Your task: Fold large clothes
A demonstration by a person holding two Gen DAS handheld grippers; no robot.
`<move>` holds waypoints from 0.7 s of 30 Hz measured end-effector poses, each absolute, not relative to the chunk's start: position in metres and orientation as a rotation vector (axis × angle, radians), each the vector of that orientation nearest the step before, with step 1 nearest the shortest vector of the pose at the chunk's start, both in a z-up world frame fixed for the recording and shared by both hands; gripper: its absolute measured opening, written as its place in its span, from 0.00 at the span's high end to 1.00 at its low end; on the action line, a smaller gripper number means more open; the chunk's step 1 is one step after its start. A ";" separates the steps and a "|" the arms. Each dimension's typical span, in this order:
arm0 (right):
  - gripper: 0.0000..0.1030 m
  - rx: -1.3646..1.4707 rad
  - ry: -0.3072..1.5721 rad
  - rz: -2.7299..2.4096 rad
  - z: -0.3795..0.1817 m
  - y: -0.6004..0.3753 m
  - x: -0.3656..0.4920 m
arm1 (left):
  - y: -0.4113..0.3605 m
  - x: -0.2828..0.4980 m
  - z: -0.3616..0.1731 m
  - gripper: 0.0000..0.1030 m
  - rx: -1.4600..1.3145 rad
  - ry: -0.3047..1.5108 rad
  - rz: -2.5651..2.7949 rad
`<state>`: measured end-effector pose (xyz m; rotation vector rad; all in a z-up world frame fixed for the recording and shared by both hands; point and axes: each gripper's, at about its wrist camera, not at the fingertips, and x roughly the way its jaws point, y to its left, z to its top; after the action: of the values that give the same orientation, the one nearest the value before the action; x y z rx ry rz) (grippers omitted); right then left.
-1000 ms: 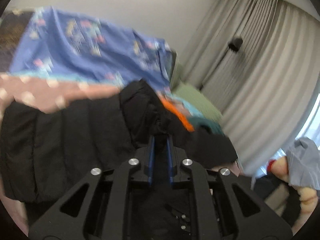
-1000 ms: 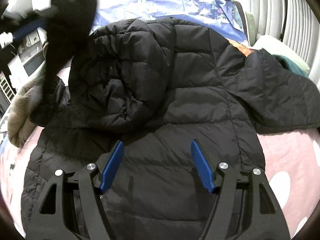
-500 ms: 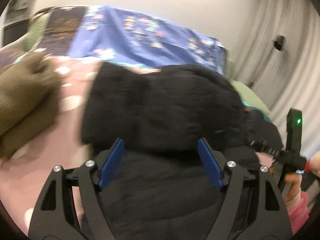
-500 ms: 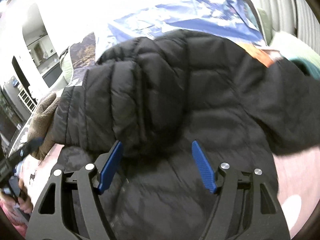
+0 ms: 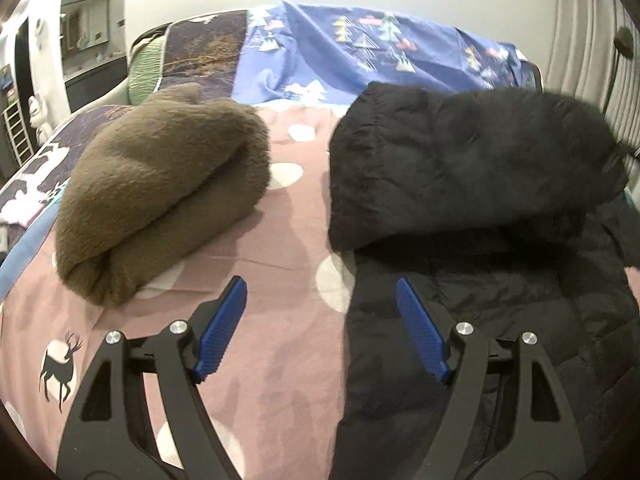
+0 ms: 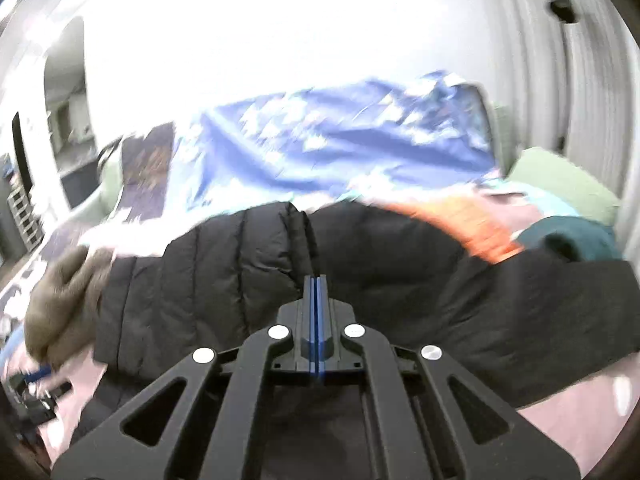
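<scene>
A black puffer jacket lies on the pink bedspread, one part folded over its body. My left gripper is open above the jacket's left edge: the left finger hangs over the bedspread, the right finger over the jacket, and nothing is between them. In the blurred right wrist view, my right gripper is shut, its blue pads pressed together. A crease of the black jacket runs into its tips, so it seems to pinch the fabric.
A folded brown fleece garment sits to the left of the jacket. A blue patterned duvet is bunched at the head of the bed. Orange and teal clothes and a green pillow lie at the right, near curtains.
My left gripper let go of the black sleeve, opened, and swung down to the jacket's left edge. My right gripper closed from open onto the jacket and rose.
</scene>
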<state>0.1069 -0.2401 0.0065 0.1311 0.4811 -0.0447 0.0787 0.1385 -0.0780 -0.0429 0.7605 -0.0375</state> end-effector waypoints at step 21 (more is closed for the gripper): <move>0.72 0.147 0.746 0.055 -0.083 -0.232 0.128 | 0.030 0.144 -0.063 0.56 -0.127 0.755 -0.339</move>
<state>0.1283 -0.2319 -0.0827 0.1475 0.7462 0.0553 0.1441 0.0304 -0.0631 -0.1271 0.7552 -0.3386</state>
